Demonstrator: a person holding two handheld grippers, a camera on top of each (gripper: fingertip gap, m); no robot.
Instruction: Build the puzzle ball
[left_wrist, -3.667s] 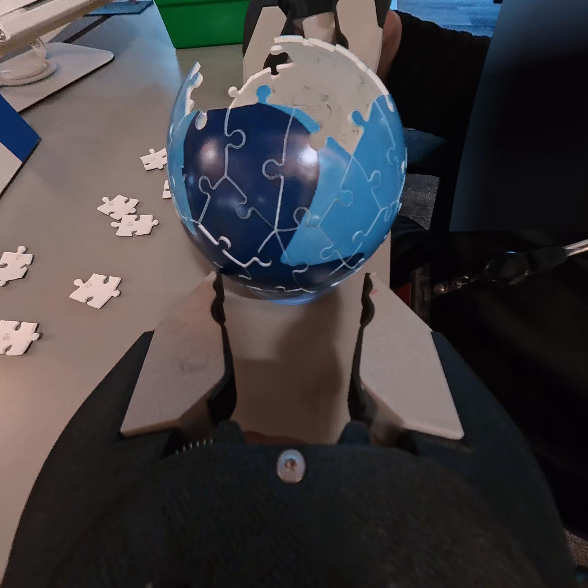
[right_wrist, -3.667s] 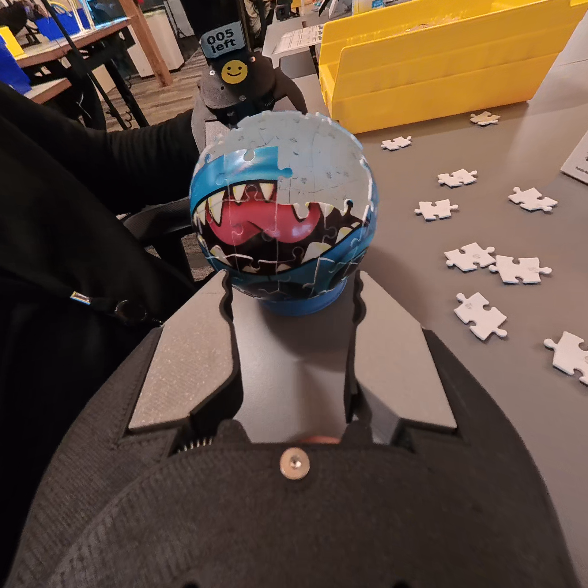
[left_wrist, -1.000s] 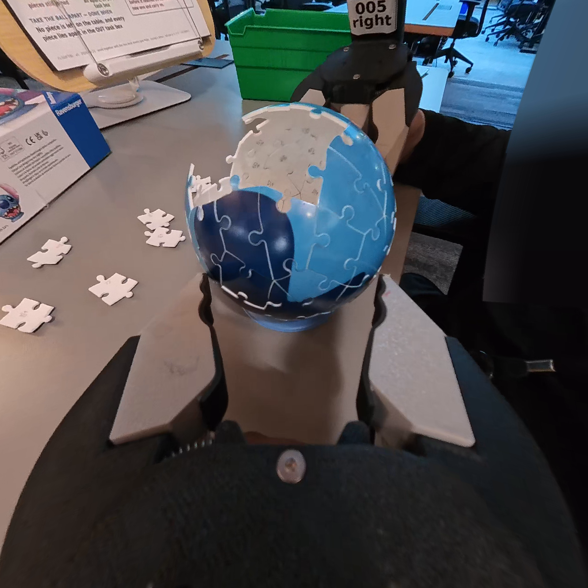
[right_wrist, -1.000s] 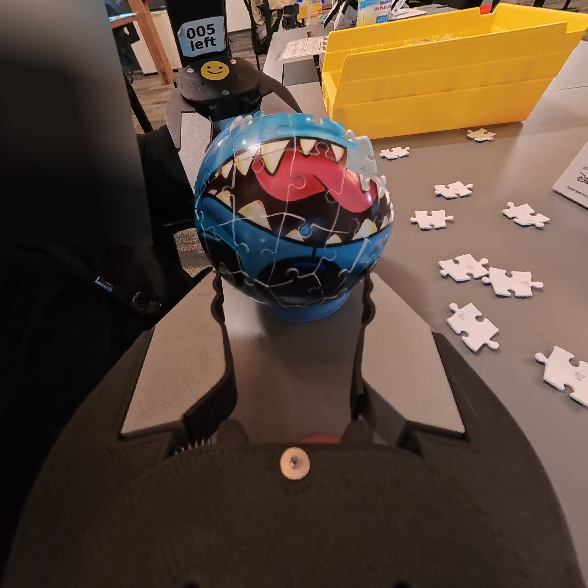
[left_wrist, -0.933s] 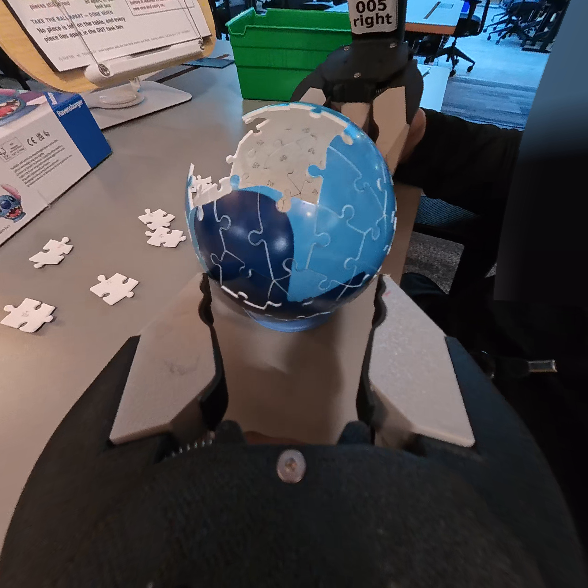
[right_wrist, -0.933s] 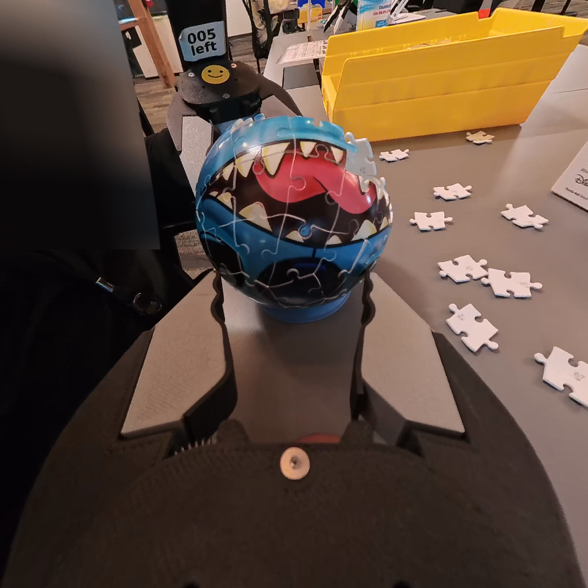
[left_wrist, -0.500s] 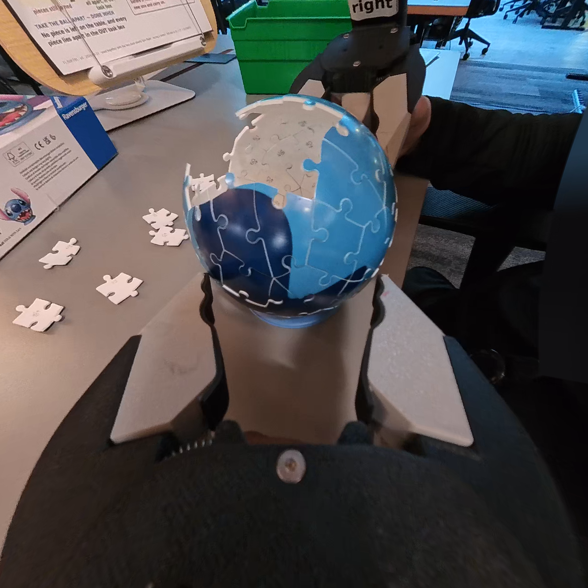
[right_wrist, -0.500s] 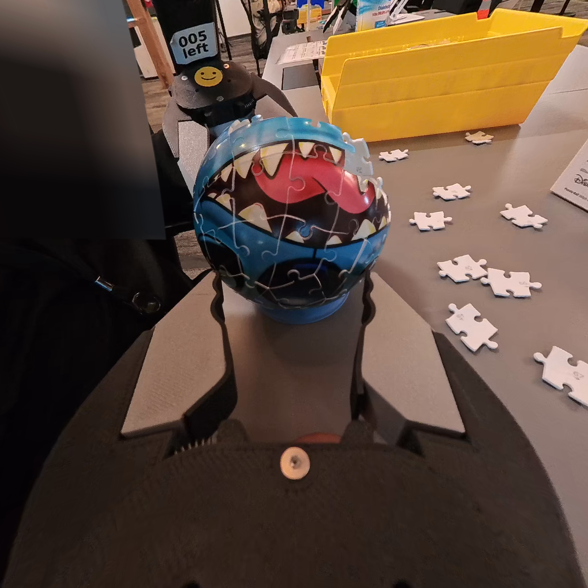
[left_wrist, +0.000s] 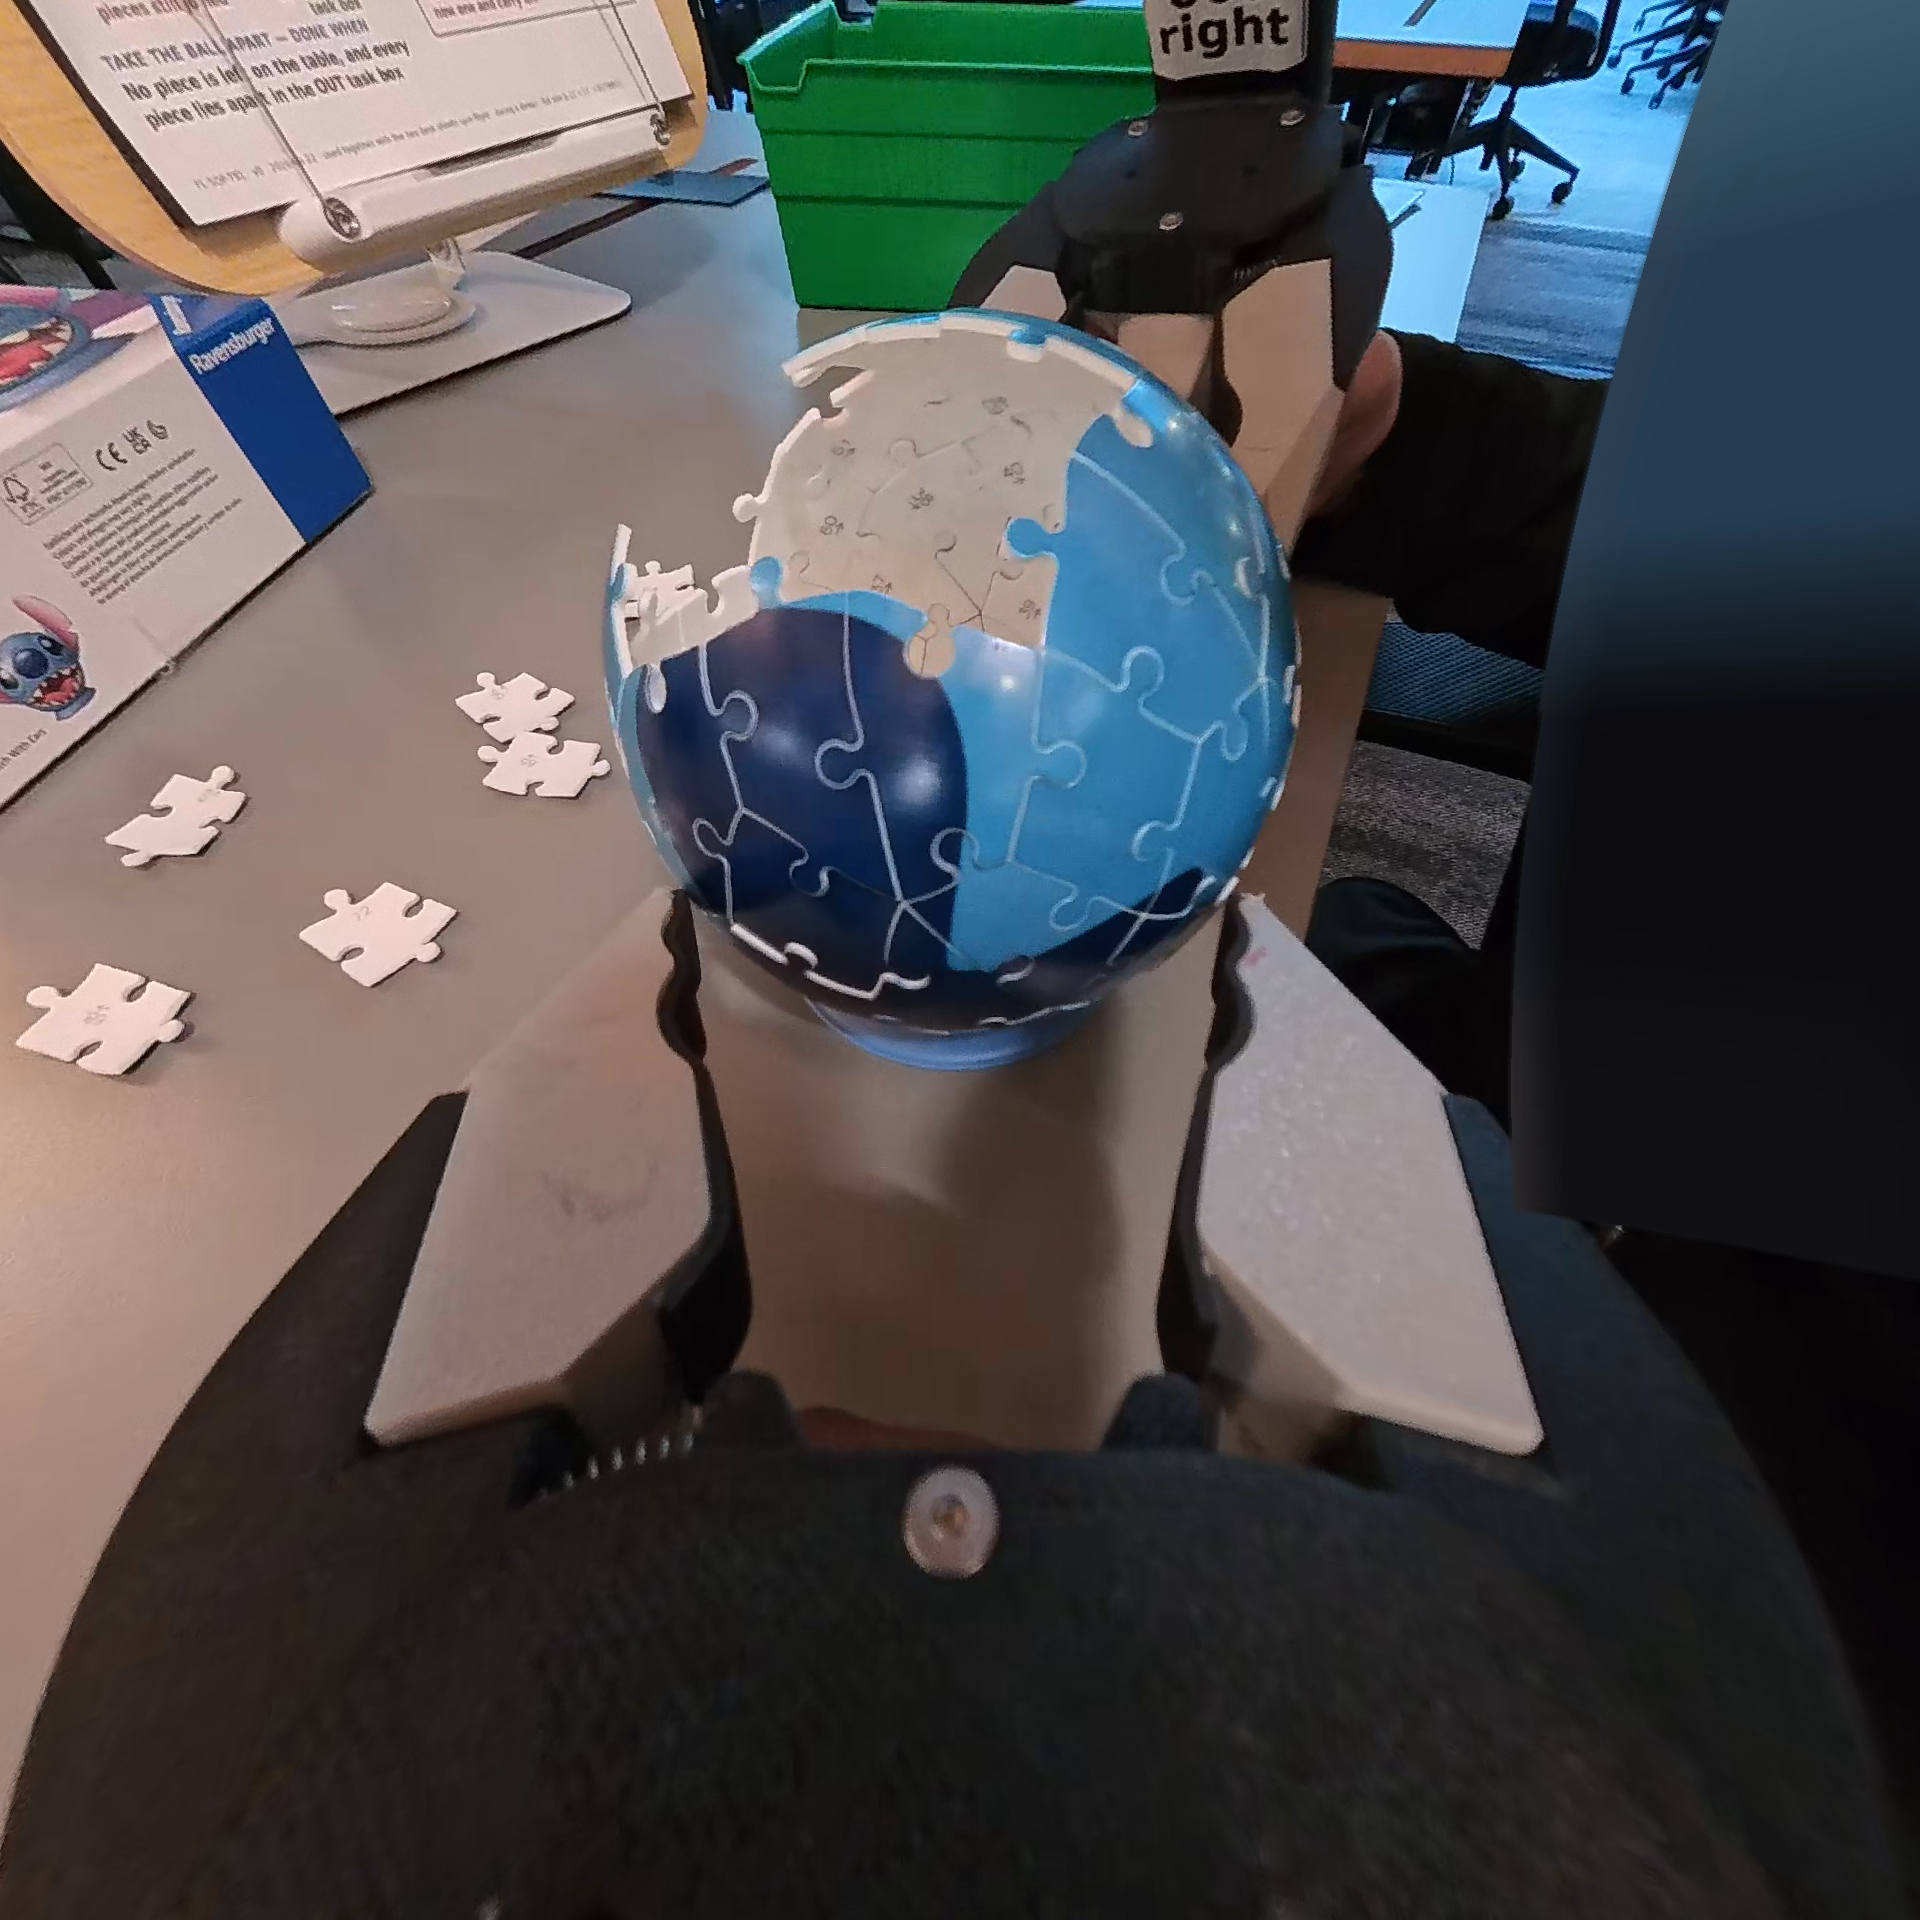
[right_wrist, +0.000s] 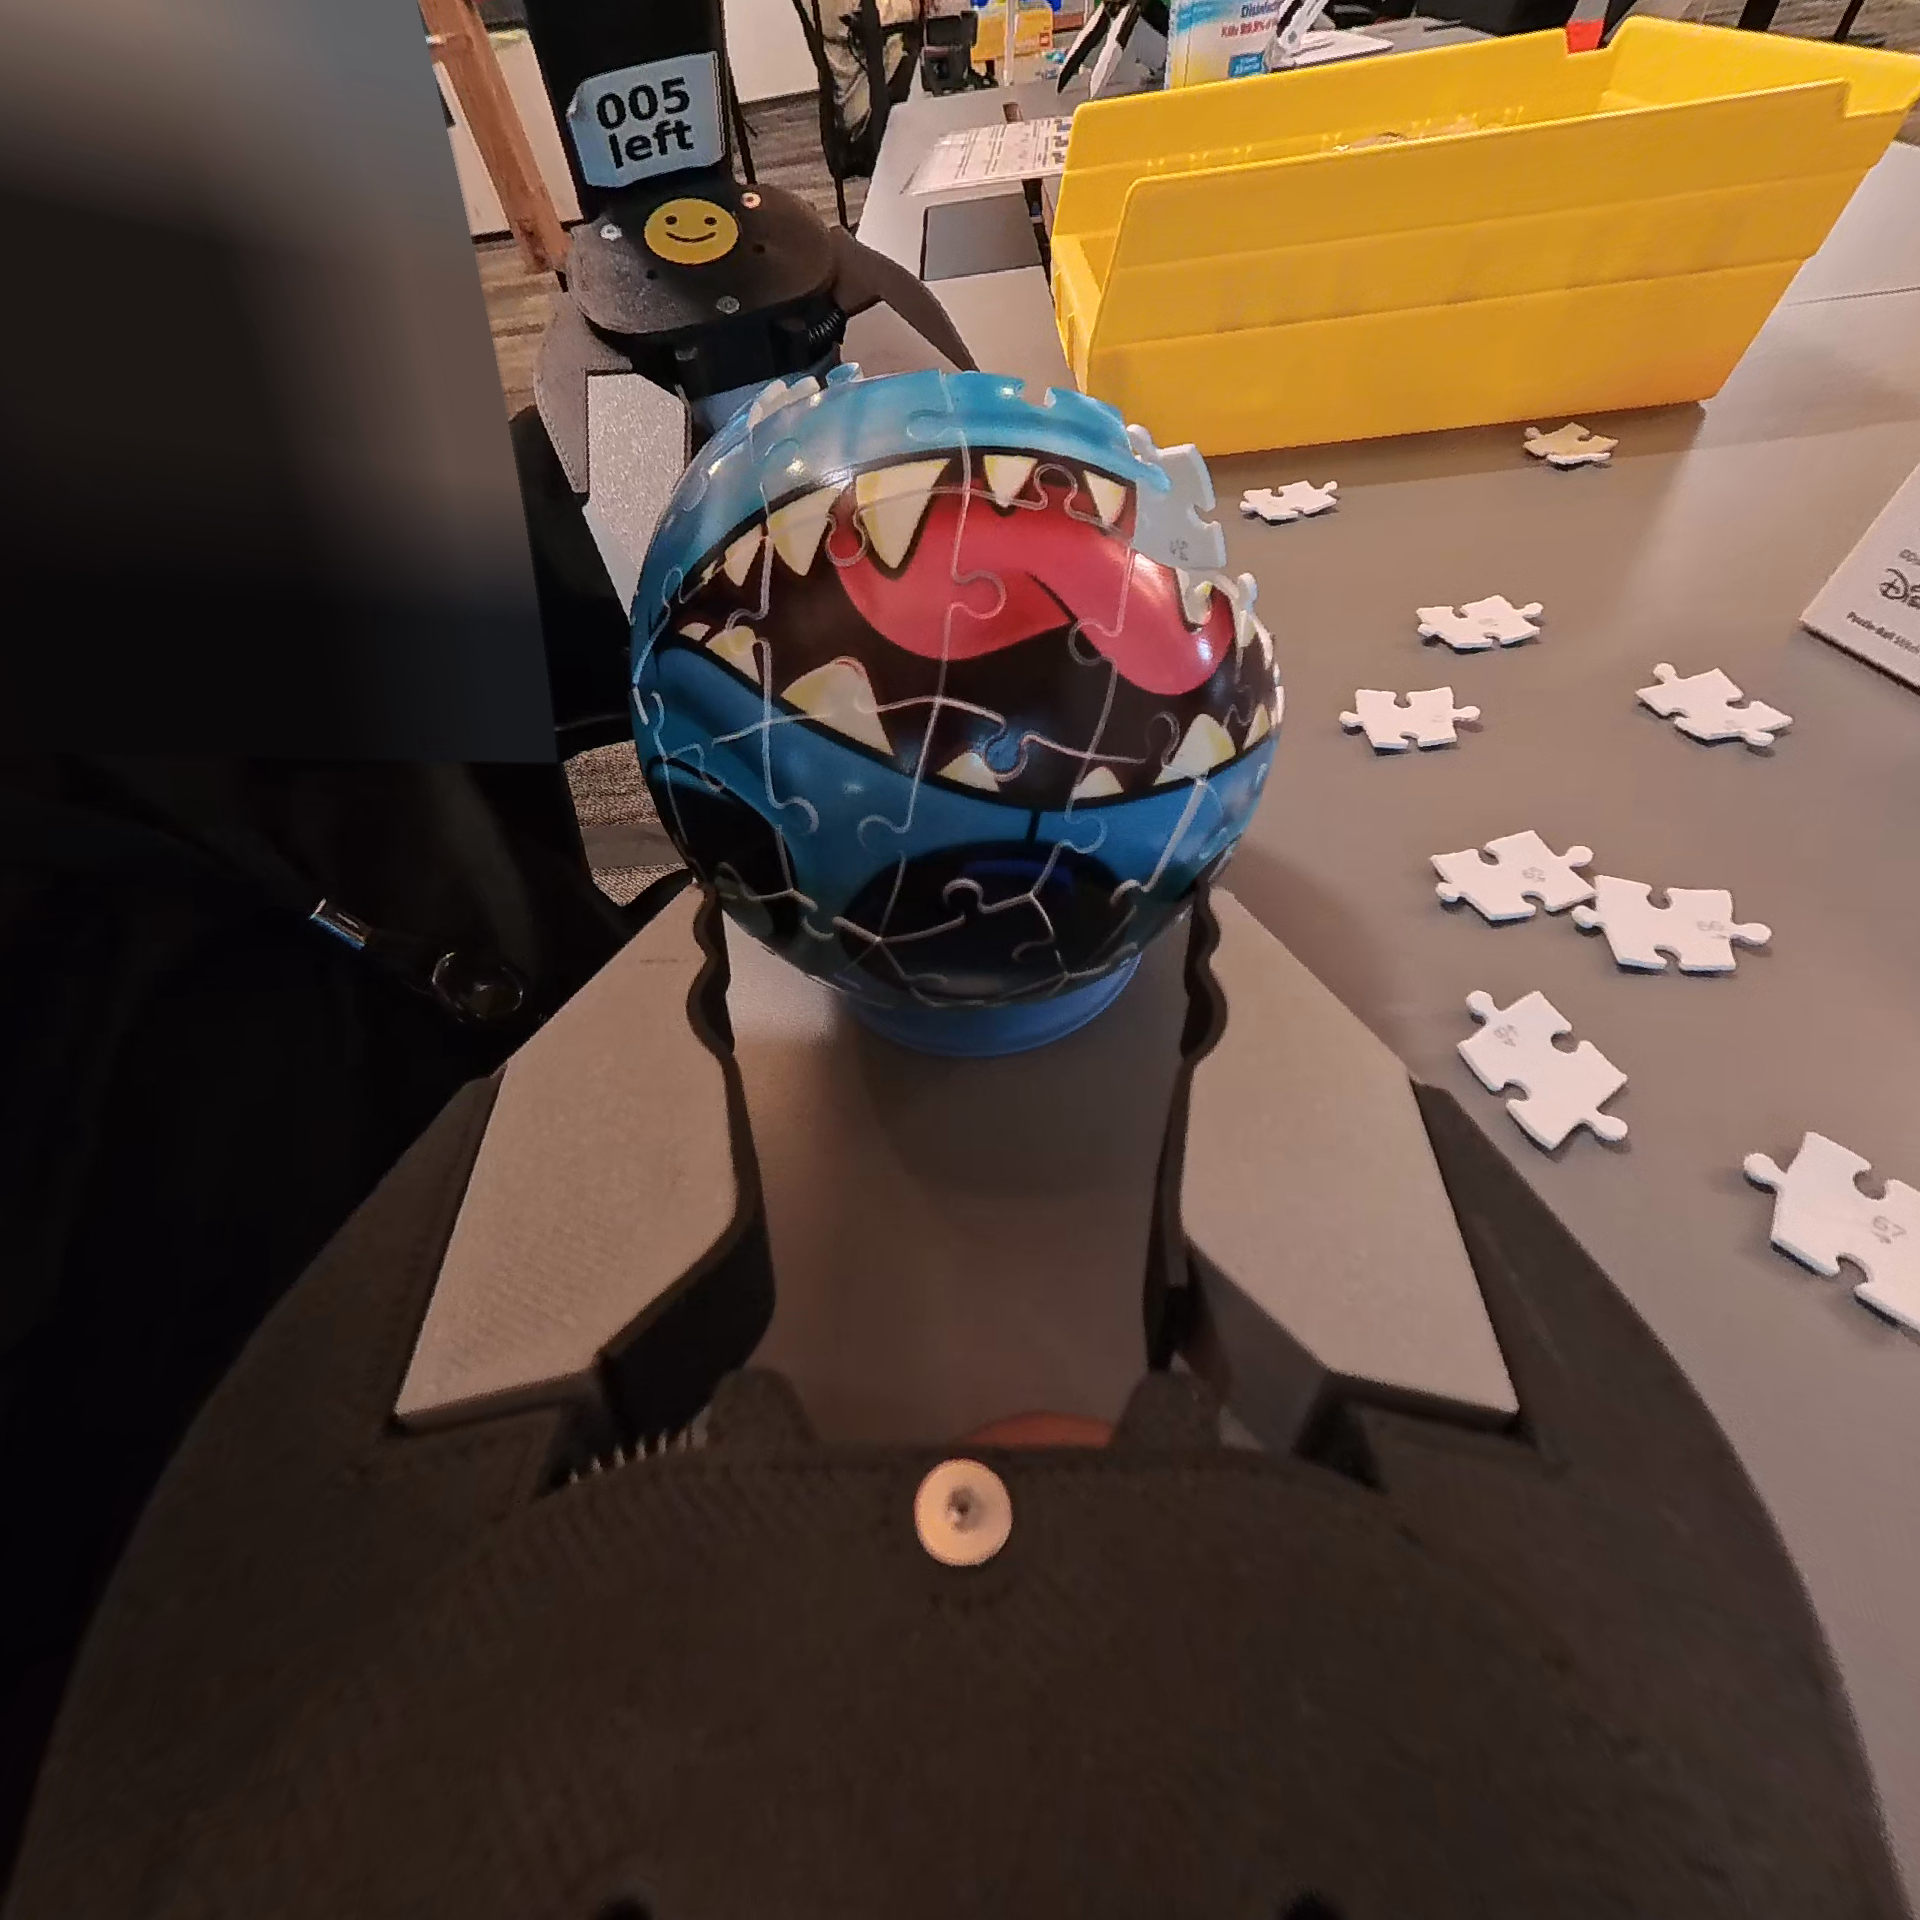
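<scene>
Grey table (left_wrist: 499, 540), office chairs (left_wrist: 1507, 94) beyond

Round blue jigsaw-piece puzzle ball (left_wrist: 966, 748): whether the left gripper's grey fingers (left_wrist: 582, 1174) touch it cannot be told; same for the right gripper's grey fingers (right_wrist: 1320, 1174). Blue-and-white cardboard puzzle box (left_wrist: 156, 499) cut off by left edge. White puzzle piece (right_wrist: 1849, 1226) on grey table (right_wrist: 1558, 790) cut by right edge. Wooden document stand (left_wrist: 343, 135) cropped at top. Yellow plastic bin (right_wrist: 1455, 239): contents unclear.

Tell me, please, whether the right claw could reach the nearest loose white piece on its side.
Probably yes: the right claw is open and empty, and the loose piece lies on bare table beside it, unobstructed.
</scene>
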